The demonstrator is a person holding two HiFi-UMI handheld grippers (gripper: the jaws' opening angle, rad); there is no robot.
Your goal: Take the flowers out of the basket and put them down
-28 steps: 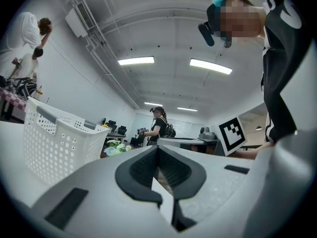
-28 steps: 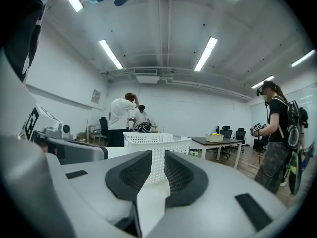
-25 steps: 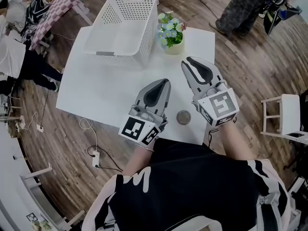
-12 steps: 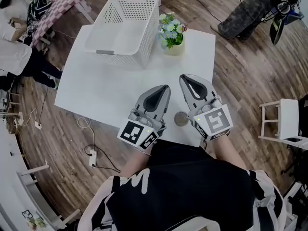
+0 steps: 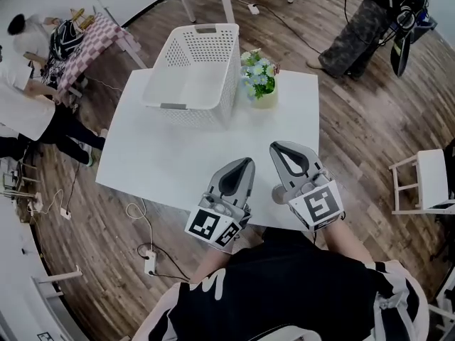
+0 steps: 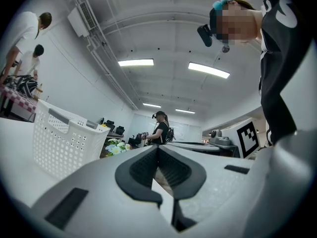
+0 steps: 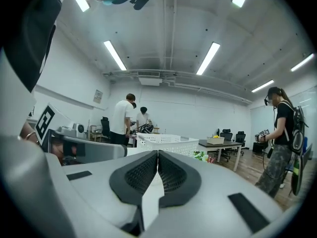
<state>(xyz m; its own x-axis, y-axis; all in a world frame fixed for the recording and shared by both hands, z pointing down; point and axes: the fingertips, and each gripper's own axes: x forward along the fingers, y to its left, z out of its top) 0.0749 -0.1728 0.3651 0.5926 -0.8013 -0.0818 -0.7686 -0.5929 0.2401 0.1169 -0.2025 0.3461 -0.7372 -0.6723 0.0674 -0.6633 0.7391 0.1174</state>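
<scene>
Nearest you, your left gripper [image 5: 245, 162] and right gripper [image 5: 276, 148] hover side by side over the near edge of the white square table [image 5: 163, 155]. Both have their jaws pressed together on nothing, parked there, I'd say, because the job looks finished. Farther out, the small bunch of blue and white flowers in a pale pot [image 5: 260, 80] stands upright on the tabletop, just beside the white perforated plastic basket [image 5: 192, 77], which looks empty.

Bare table [image 5: 167, 158] all the way from the near edge up to the basket [image 5: 192, 77], easy straight reach. Flowers [image 5: 259, 77] stand just beside the basket's right wall, so that side's blocked; their front and right are open tabletop.
</scene>
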